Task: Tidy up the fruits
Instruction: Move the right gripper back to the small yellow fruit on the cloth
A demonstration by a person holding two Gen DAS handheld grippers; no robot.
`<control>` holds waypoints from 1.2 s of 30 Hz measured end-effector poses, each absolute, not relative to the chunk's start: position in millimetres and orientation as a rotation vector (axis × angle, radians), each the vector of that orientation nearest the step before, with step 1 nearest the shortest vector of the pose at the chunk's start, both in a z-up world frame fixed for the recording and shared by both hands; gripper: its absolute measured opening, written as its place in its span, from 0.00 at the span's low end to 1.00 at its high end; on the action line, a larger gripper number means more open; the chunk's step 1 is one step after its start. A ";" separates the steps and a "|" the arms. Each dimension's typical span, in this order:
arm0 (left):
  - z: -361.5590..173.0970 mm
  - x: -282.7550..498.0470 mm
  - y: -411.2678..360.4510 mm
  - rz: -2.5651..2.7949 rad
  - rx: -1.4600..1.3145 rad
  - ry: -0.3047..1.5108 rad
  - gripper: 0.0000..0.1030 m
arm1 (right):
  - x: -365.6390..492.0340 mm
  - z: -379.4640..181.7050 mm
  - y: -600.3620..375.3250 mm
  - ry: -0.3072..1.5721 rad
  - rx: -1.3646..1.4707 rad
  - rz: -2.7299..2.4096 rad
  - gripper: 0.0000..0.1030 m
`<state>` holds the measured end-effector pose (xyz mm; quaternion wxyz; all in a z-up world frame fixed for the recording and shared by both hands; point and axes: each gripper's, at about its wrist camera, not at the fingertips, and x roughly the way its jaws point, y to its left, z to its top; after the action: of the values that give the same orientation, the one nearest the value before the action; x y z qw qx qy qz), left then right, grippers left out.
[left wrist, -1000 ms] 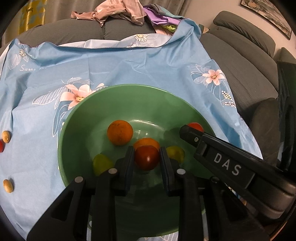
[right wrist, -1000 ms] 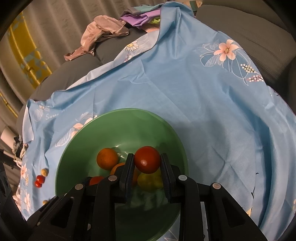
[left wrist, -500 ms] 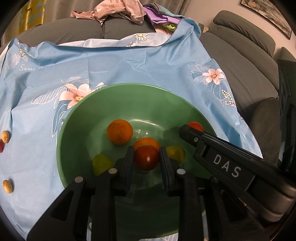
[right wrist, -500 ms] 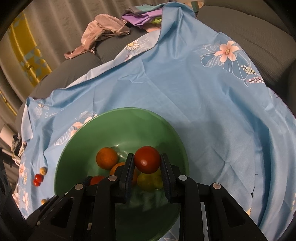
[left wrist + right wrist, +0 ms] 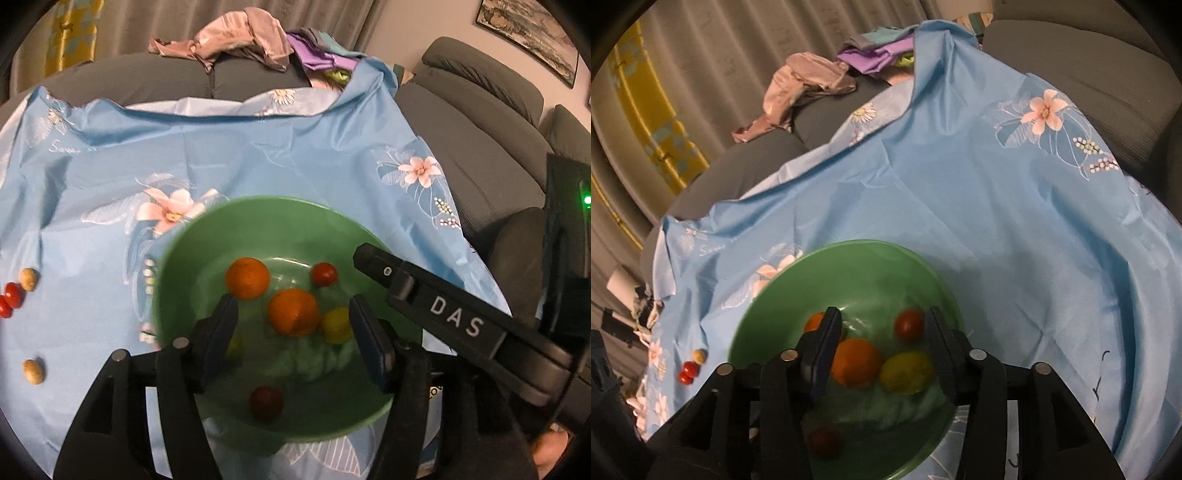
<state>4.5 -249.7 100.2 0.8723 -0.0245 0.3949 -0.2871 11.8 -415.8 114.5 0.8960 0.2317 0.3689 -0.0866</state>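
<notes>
A green bowl sits on a blue flowered cloth. In it lie two oranges, a yellow fruit, a small red tomato and a dark red tomato. My left gripper is open and empty above the bowl. My right gripper is open and empty above the bowl; its body shows in the left wrist view. In the right wrist view I see an orange, the yellow fruit and two red tomatoes.
Loose on the cloth left of the bowl lie two small red fruits and two tan ones. Crumpled clothes lie on the grey sofa behind. The cloth drapes off at the right.
Both grippers have opened and let go of their red tomatoes, which now lie in the bowl. Both views have pulled back a little and are blurred by motion.
</notes>
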 end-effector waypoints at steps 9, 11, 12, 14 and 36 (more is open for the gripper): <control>118.0 -0.8 -191.1 -0.490 -0.038 0.786 0.65 | 11.9 126.2 -401.8 0.723 0.431 -0.159 0.48; 120.8 -0.7 -173.1 -0.444 -0.036 0.776 0.65 | 14.4 127.9 -397.2 0.721 0.421 -0.153 0.48; 122.0 -1.8 -161.5 -0.419 -0.041 0.769 0.65 | 15.2 128.6 -394.0 0.719 0.415 -0.146 0.48; 121.9 -3.2 -141.4 -0.375 -0.054 0.765 0.65 | 16.2 130.5 -386.2 0.714 0.400 -0.129 0.48; 71.4 14.8 -8.9 -0.036 -0.277 0.863 0.76 | 37.5 128.8 -275.1 0.722 0.149 0.041 0.61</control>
<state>14.8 -8.9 71.4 0.8988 -0.1337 0.4170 -0.0175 37.5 -275.1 128.8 0.9326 0.0729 0.3529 0.0202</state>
